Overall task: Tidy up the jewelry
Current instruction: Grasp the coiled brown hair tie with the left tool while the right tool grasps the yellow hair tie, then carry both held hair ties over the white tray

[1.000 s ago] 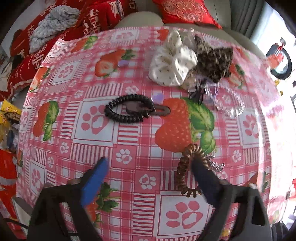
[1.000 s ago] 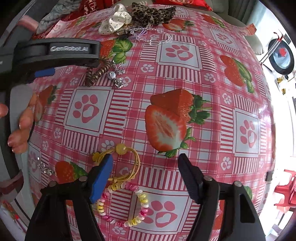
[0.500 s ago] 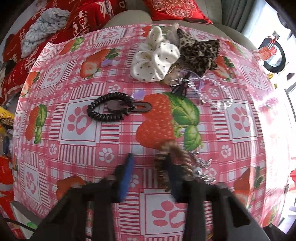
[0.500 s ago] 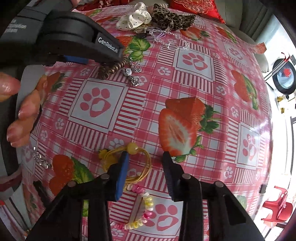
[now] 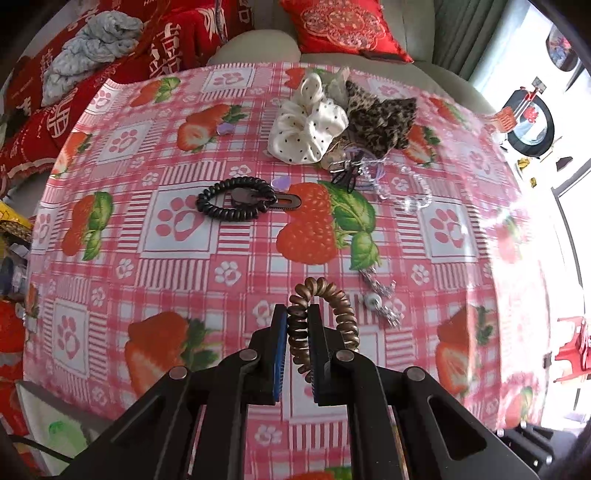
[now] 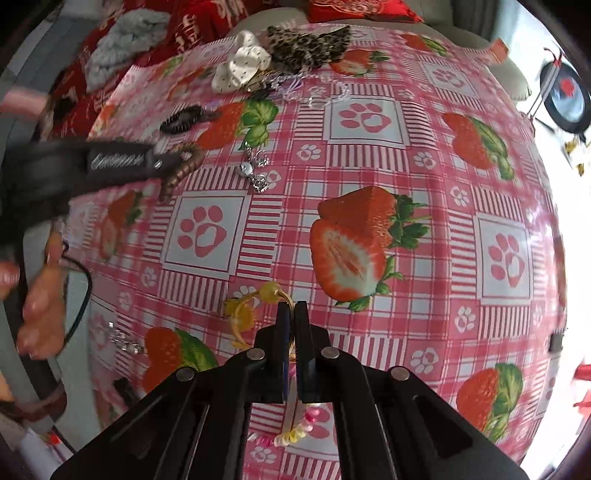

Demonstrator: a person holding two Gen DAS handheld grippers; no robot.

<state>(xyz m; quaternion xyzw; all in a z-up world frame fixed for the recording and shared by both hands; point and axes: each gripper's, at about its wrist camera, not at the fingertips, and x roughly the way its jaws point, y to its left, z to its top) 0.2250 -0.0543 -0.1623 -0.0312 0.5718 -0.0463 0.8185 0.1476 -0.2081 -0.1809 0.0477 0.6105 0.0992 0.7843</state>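
The left tool (image 5: 297, 325) pinches a brown spiral hair tie (image 5: 325, 317) just above the counter (image 5: 177, 229); the right tool (image 6: 291, 325) is clamped on a yellow beaded bracelet (image 6: 258, 299). Scrunchies (image 5: 308, 125) lie farther back on the strawberry oilcloth, red cushions (image 5: 343, 26) behind.

Both wrist views look steeply down, close over one strawberry-print tablecloth (image 5: 258, 236).

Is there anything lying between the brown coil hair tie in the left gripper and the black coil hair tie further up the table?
Nothing visible: only bare tablecloth separates the brown coil tie, held in the left gripper, from the black coil tie.
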